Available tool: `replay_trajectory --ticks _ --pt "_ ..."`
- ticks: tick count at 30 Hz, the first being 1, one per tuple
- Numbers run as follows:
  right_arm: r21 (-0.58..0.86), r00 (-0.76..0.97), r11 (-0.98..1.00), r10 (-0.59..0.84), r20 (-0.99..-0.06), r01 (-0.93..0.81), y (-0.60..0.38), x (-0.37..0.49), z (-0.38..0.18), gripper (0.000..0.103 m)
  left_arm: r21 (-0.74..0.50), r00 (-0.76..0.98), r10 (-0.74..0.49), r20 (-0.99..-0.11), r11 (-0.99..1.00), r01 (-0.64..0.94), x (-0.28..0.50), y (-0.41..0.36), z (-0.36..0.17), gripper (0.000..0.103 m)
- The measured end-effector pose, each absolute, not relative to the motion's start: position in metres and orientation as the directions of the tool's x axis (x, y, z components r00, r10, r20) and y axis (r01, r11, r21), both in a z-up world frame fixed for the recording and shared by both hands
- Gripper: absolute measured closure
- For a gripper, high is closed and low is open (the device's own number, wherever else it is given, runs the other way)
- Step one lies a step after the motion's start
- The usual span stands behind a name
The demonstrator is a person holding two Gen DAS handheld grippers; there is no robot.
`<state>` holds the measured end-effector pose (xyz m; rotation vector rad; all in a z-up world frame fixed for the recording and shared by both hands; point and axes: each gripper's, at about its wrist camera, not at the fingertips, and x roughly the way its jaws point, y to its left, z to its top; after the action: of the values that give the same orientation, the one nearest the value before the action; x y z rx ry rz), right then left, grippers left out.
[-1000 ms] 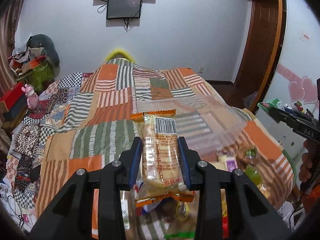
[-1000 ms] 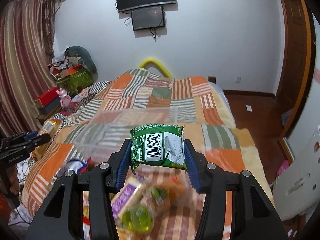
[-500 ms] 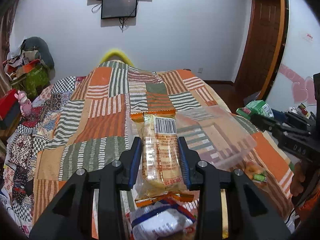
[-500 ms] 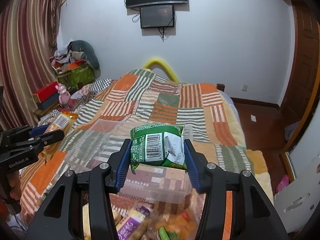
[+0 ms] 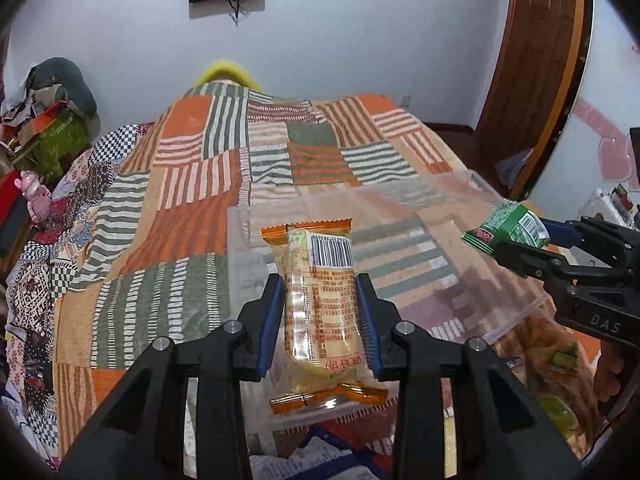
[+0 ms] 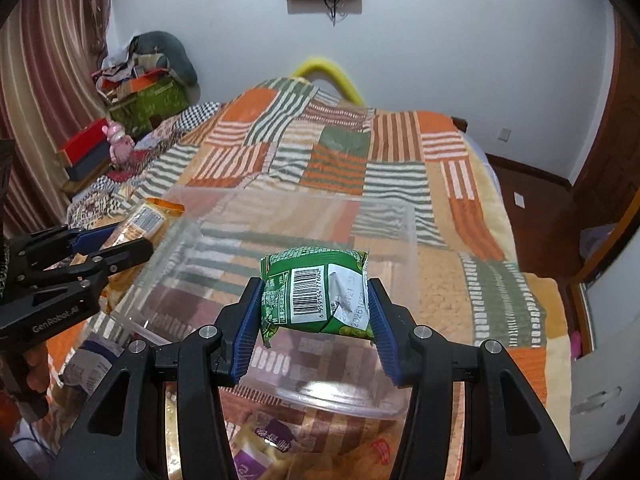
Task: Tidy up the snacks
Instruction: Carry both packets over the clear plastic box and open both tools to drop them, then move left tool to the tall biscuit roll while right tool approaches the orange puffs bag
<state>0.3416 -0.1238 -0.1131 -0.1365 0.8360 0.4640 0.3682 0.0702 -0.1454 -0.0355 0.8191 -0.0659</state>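
Note:
My left gripper (image 5: 320,320) is shut on a clear-and-orange snack packet (image 5: 320,304) and holds it over the near edge of a clear plastic bin (image 5: 400,208) on the patchwork bed. My right gripper (image 6: 314,312) is shut on a green snack packet (image 6: 316,292) and holds it above the same bin (image 6: 408,236). Each gripper shows in the other's view: the right one at the bin's right side (image 5: 520,240), the left one at its left side (image 6: 120,244).
More snack packets lie on the bed in front of the bin (image 6: 276,436) and to its right (image 5: 560,356). The patchwork quilt (image 5: 192,200) stretches beyond. Boxes and clutter (image 6: 140,92) stand at the left wall; a wooden door (image 5: 532,60) is at the right.
Both grippers have moved forward with their packets, from above the loose snack pile to over the clear bin. The bin now sits close beneath them.

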Motion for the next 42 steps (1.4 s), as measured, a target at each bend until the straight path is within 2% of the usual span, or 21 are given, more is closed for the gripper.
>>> replay_trajectory --ticks 11,20,33,42 --pt "0.077 0.55 0.891 0.342 -0.762 -0.447 -0.128 0.35 -0.118 0.053 -0.033 0.65 -0.065 -0.757 0.998 0.061 0.376 0.063 -0.154 0.067" --pt "0.056 0.596 0.892 0.345 -0.725 -0.449 -0.138 0.334 -0.098 0.047 -0.045 0.697 -0.068 -0.714 0.998 0.05 0.352 0.07 -0.128 0.066" --pt "0.038 0.676 0.906 0.342 -0.653 -0.422 -0.168 0.288 -0.067 0.038 -0.031 0.764 -0.004 -0.645 0.999 -0.021 0.277 0.101 -0.088 0.054" --pt "0.048 0.678 0.92 0.32 -0.662 -0.388 -0.19 0.263 -0.075 0.033 0.008 0.725 0.066 -0.685 0.997 -0.082 0.229 0.129 -0.109 0.047"
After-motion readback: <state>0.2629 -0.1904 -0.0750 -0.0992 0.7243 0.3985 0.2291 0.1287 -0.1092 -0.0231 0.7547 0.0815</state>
